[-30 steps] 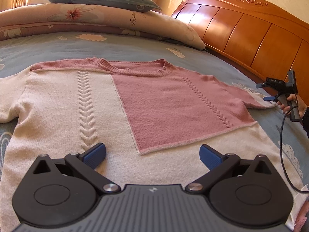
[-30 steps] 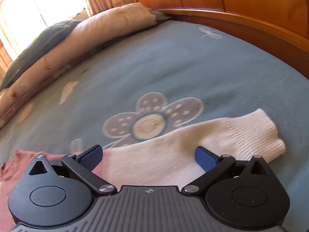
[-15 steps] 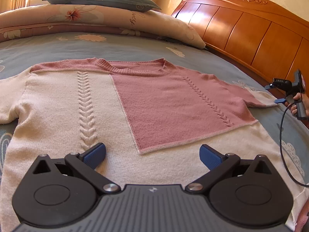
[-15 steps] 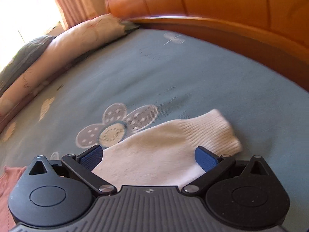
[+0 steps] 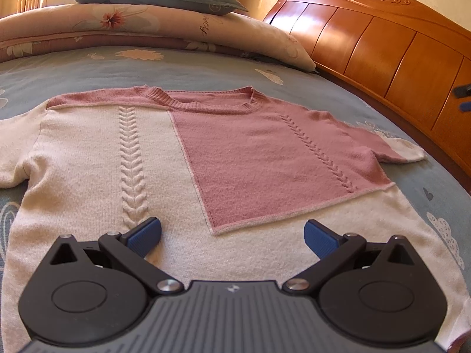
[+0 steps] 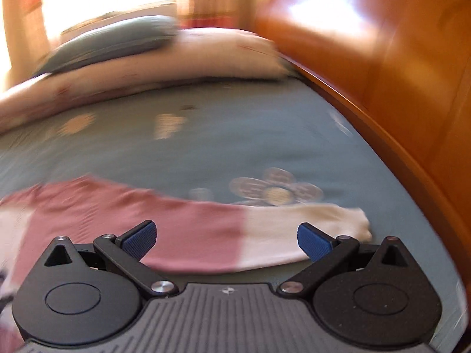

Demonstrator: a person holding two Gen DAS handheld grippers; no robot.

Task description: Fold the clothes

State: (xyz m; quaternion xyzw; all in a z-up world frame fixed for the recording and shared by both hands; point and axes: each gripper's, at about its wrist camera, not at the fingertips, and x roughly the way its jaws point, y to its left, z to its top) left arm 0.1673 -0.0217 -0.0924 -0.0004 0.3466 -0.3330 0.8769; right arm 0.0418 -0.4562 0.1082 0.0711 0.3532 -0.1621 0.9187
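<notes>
A pink and cream knit sweater (image 5: 241,158) lies flat on the blue bedspread, front up, neck toward the pillows. My left gripper (image 5: 232,234) hovers open over its cream lower part, nothing between the fingers. In the blurred right wrist view the sweater's right sleeve (image 6: 206,229), pink with a cream cuff (image 6: 318,223), stretches across the bed. My right gripper (image 6: 225,236) stands open just short of that sleeve, holding nothing. A sliver of the right gripper (image 5: 463,97) shows at the right edge of the left wrist view.
Pillows (image 5: 164,26) are stacked at the far end of the bed (image 5: 206,67). A tall wooden bed board (image 5: 382,47) runs along the right side, close to the sleeve cuff. Bare blue bedspread (image 6: 206,135) lies beyond the sleeve.
My right gripper has swung away from the cuff and backward, so more of the pink sleeve is now in its view. The left gripper has stayed put. The hand has left the left view.
</notes>
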